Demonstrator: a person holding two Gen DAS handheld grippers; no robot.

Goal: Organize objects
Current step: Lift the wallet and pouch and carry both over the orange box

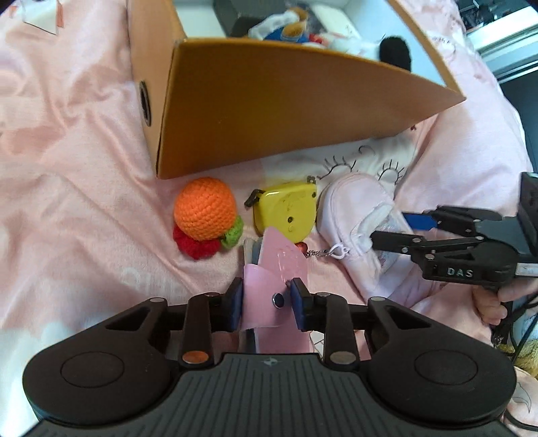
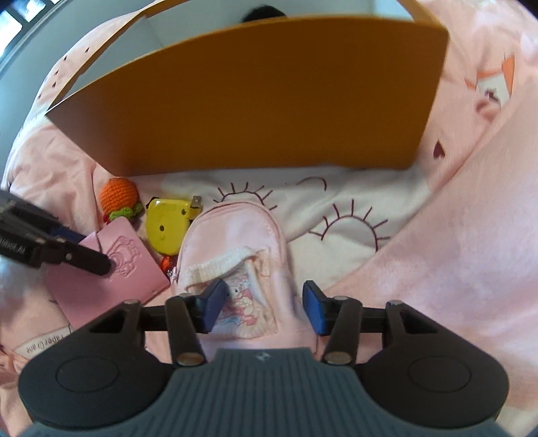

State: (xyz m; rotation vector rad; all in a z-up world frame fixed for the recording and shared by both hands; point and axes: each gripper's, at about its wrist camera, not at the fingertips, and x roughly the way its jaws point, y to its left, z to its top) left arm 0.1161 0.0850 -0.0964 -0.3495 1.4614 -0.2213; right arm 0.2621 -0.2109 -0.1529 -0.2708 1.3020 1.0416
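I see a pink bedspread [image 2: 470, 235] filling both views, with a white patch stitched in dark eyelash curves just in front of the box. On it stands an open orange cardboard box [image 1: 269, 111], its near wall facing me; plush toys [image 1: 296, 25] show over the rim in the left wrist view.

In front of the box, four things lie in a row on the bedspread. Farthest right is a small pink backpack-shaped pouch [image 2: 235, 255] with a cartoon print on its front pocket. My right hand-held gripper [image 2: 265, 309] straddles its lower part: the left pad touches the pocket edge, the right pad stands clear of the fabric, so the jaws are released and grasp nothing. Part of the person's hand [image 1: 494, 302] shows behind this gripper in the left wrist view.

Left of the pouch lies a pink embossed card holder [image 2: 114, 269]. My left hand-held gripper [image 1: 267, 304] is clenched on its open flap, both blue pads against the pink material beside a snap stud.

Between holder and box lies a yellow tape measure [image 1: 287, 211], touching the pouch's top edge. A crocheted orange fruit [image 1: 205, 208] with red and green crocheted parts lies just left of it.
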